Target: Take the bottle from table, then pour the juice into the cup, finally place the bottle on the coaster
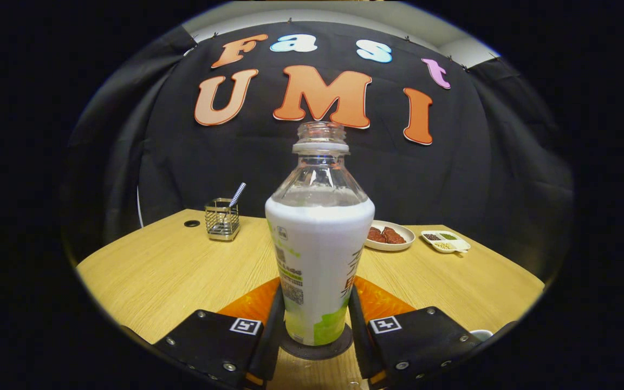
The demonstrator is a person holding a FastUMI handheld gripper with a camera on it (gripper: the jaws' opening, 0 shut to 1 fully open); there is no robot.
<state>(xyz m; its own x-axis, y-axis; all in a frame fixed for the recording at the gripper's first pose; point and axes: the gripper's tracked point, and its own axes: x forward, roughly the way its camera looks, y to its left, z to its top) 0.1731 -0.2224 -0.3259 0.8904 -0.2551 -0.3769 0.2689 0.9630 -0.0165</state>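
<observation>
We see the bottle [318,260] upright, uncapped, standing on the dark round coaster [317,349] that lies on an orange mat [377,298] on the table [171,271]. Our gripper [314,325] fingers flank its lower body, both seemingly pressing it. Beyond: wire holder [222,219], plate [390,236], divided dish [445,241]

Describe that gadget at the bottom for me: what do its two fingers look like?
The gripper has two flat black fingers, thin plates seen edge-on. Behind each sits a black block with silver screws and a small square black-and-white marker. Bright orange parts show behind the fingers and at their lower ends.
</observation>
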